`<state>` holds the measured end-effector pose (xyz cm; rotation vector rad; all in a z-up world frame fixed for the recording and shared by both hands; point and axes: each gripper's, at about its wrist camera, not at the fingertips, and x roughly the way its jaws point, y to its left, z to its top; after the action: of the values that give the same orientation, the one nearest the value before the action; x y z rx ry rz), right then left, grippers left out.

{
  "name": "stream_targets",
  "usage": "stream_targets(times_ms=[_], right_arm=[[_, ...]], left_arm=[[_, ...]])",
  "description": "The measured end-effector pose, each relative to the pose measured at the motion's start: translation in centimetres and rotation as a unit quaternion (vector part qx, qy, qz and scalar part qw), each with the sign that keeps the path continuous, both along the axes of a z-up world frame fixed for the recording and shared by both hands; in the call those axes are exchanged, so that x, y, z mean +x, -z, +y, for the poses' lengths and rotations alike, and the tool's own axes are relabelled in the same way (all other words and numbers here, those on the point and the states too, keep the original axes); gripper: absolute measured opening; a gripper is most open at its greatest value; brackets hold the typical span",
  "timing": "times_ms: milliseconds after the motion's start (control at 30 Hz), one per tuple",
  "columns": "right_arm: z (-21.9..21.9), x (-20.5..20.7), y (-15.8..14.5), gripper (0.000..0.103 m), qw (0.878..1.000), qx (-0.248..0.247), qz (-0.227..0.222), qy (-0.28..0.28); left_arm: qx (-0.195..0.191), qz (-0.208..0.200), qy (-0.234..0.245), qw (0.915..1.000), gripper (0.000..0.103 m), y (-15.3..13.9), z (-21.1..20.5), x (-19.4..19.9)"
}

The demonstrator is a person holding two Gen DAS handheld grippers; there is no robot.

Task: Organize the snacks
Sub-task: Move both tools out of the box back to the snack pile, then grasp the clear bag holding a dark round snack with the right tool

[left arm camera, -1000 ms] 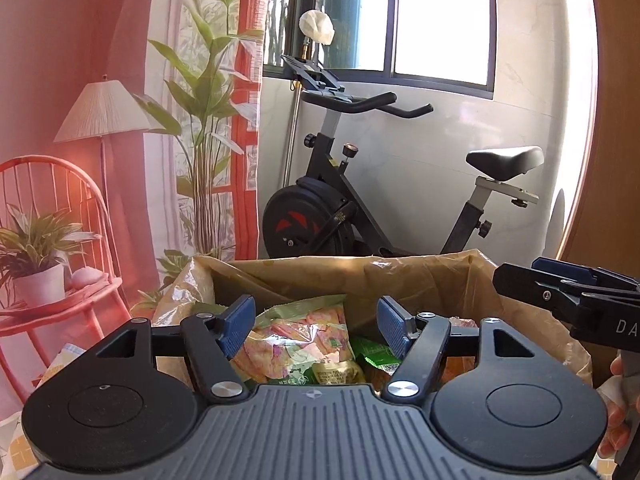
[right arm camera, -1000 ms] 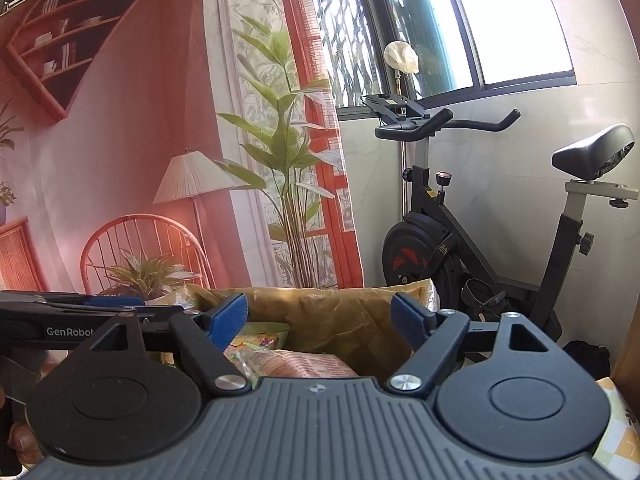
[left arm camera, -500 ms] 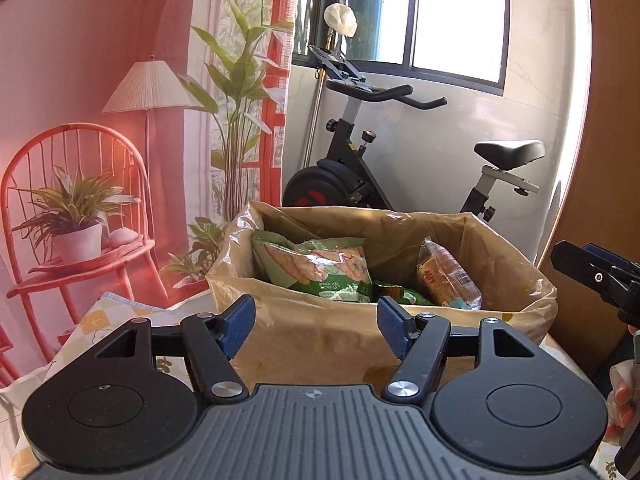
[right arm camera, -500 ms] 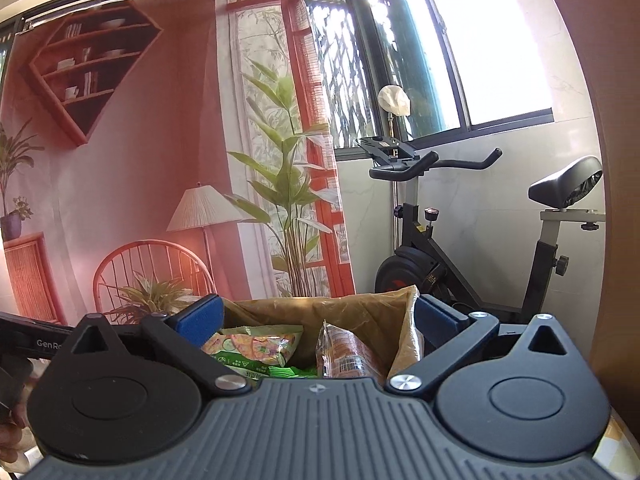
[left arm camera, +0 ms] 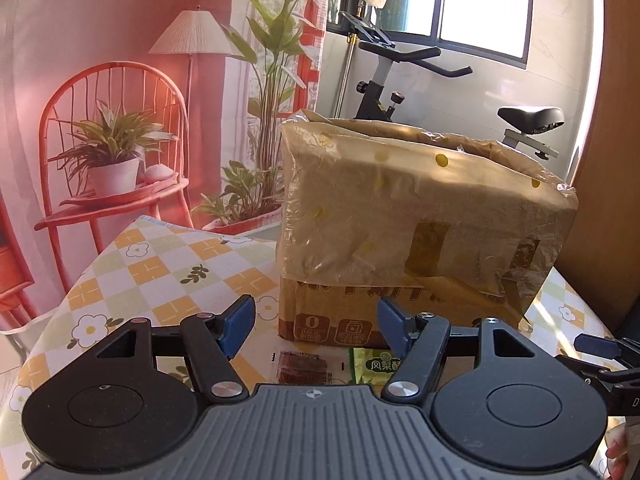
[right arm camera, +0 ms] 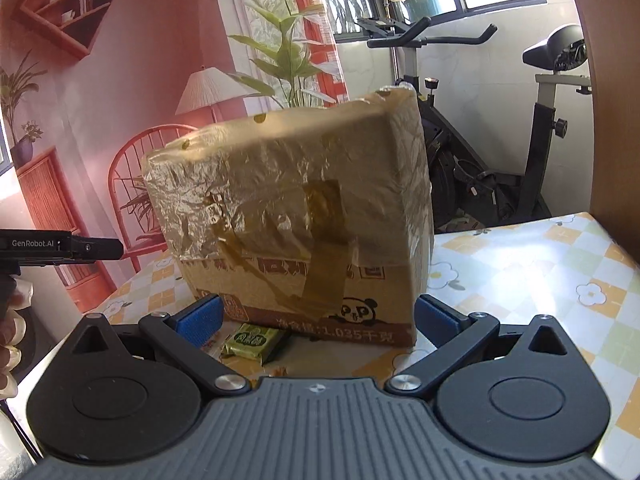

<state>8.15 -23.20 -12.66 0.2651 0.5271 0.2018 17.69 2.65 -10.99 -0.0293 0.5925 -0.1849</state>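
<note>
A cardboard box [left arm camera: 404, 236] lined with crinkled plastic fills the centre of both views, standing on a checked floral tablecloth [left arm camera: 160, 268]. At lower centre, just before the box, lie two snacks – a green packet [right arm camera: 250, 342] and a brown bar [left arm camera: 303, 367]. Left gripper [left arm camera: 314, 326] and right gripper [right arm camera: 316, 318] both gape wide, holding nothing

left tongs arm [right arm camera: 60, 245]: "GenRobot.AI" | cardboard box [right arm camera: 304, 240]: "1.035", panda logo "P&P"

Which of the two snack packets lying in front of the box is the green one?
The green packet lies on the right, nearer the right gripper; the other, a clear packet of dark brown pieces, lies to its left.
</note>
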Motion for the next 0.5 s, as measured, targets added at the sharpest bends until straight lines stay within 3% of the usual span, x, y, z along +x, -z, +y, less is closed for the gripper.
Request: stream_targets(times_ms=[67,233,500], right_arm=[[-0.4,-0.5,1.4,0.103,0.999,0.001,0.034,-0.022],[-0.7,-1.7,3.6,0.102,0.993,-0.061,0.074,-0.069],[1.0,-2.3,5.2,0.1,0.973,-0.123,0.111,-0.158]], left_arm=[[0.001,0.003,0.002,1.0,0.07,0.3,0.1,-0.4],[0.007,0.009,0.006,0.9999,0.07,0.9,-0.3,-1.1],[-0.014,0.015,-0.003,0.9998,0.069,1.5,-0.4,-1.3]])
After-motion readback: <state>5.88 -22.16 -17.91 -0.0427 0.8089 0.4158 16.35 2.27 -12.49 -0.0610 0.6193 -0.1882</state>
